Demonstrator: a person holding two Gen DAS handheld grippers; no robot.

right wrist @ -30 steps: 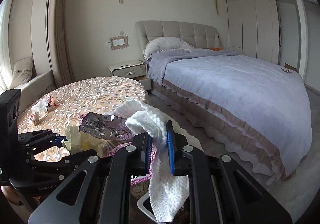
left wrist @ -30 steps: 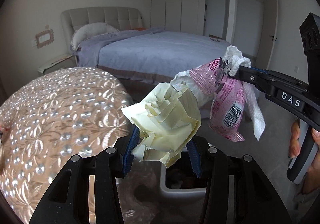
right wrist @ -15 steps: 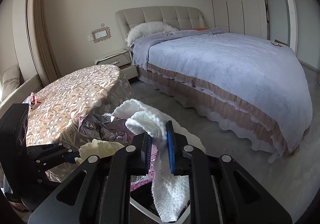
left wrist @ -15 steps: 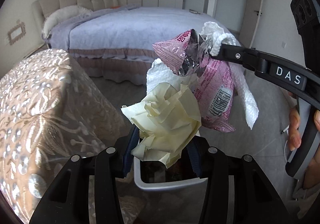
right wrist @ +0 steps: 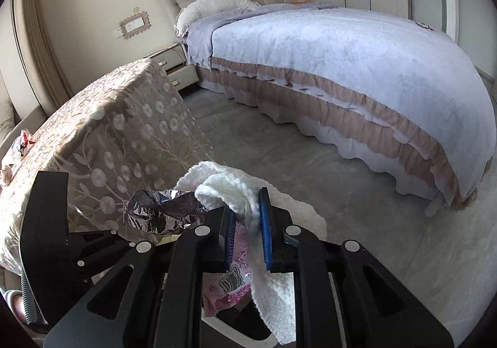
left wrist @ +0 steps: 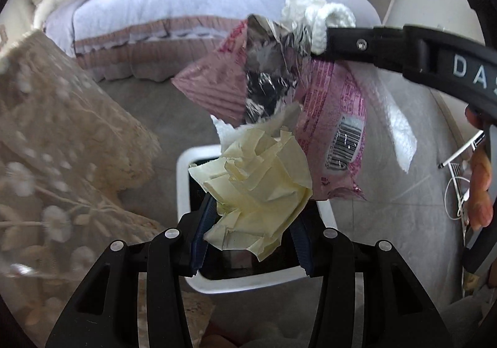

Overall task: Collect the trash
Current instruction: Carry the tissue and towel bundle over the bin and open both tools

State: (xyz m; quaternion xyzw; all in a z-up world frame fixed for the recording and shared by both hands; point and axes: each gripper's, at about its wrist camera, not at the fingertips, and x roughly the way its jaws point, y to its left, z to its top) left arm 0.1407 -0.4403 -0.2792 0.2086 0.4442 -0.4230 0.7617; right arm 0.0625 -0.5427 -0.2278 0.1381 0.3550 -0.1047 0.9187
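At frame centre, left hand-held gripper pinches yellow paper and right hand-held gripper pinches white tissue with pink wrapper, above the bin for release

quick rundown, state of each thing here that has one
left gripper: shut on yellow paper wad, above bin
right gripper: shut on white paper towel and pink wrapper
pink wrapper: torn open, foil showing
white bin: open, no lid seen
nightstand drawer: pulled partly out
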